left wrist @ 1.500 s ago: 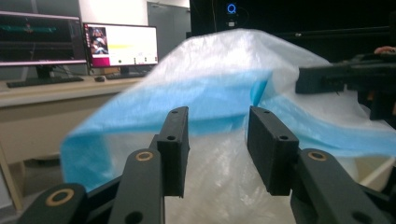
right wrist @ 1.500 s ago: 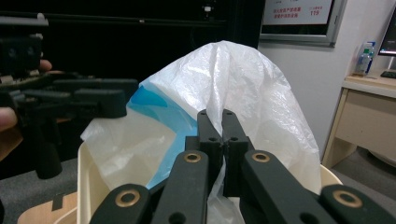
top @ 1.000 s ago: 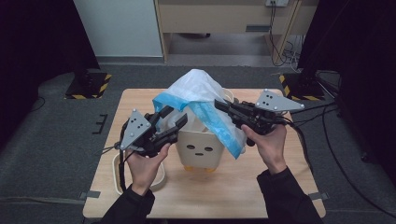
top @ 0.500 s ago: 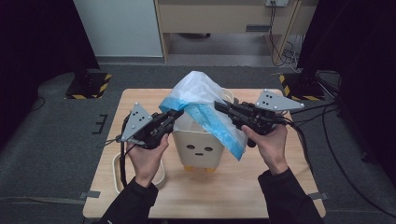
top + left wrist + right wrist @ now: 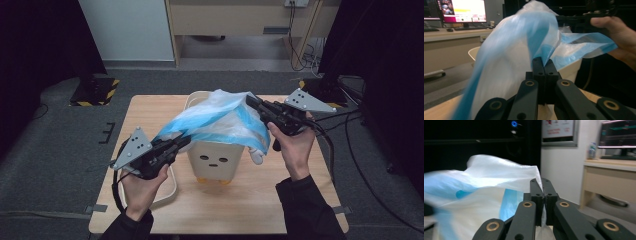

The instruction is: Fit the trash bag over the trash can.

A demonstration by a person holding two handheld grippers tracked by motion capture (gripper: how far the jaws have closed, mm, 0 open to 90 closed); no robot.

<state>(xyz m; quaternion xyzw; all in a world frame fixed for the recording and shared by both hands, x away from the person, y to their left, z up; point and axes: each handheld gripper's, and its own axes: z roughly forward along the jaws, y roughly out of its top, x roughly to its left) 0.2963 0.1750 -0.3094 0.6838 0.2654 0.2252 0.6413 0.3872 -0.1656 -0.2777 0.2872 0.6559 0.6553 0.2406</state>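
A white and blue plastic bag (image 5: 220, 117) is draped over a cream bin (image 5: 217, 160) with a face on its front, in the middle of the wooden table (image 5: 250, 210). My left gripper (image 5: 184, 141) is shut on the bag's left edge and holds the film stretched out to the left. In the left gripper view the jaws (image 5: 543, 61) pinch a fold of the bag (image 5: 516, 50). My right gripper (image 5: 250, 100) is shut on the bag's upper right edge. The right gripper view has the film (image 5: 486, 185) caught between the closed jaws (image 5: 543, 182).
A cream ring-shaped rim (image 5: 167, 192) lies on the table left of the bin, under my left hand. The other hand (image 5: 616, 32) is seen beyond the bag. Cables (image 5: 350, 125) trail off the table's right side. A wooden cabinet (image 5: 240, 20) stands behind.
The left gripper's jaws, open beside the bag one second ago, have shut on its edge. The hand has drawn back to the left, stretching the bag. The right gripper stayed put.
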